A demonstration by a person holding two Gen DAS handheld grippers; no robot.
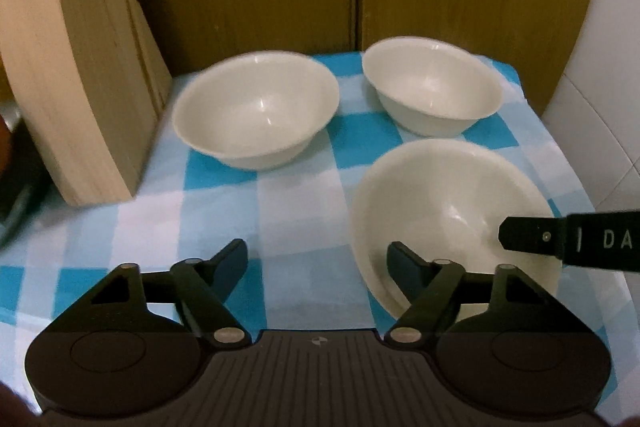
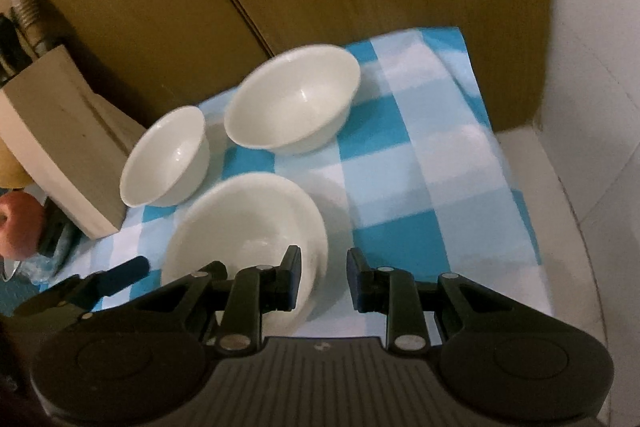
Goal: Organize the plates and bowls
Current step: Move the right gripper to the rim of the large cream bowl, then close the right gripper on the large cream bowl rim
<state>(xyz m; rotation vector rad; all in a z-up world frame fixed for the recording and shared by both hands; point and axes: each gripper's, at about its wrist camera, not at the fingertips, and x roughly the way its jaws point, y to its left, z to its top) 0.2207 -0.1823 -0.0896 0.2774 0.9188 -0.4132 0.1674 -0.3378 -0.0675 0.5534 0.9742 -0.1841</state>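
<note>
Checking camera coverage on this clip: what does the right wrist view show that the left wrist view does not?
Only the right wrist view: a reddish apple at the left edge, dark handles sticking out of the wooden block, and white counter right of the cloth.
Only the left wrist view: the left gripper from behind, jaws apart, nothing between them.
Both: three white bowls, the blue checked cloth, the block, and the right gripper, jaws narrowly apart near the nearest bowl.
</note>
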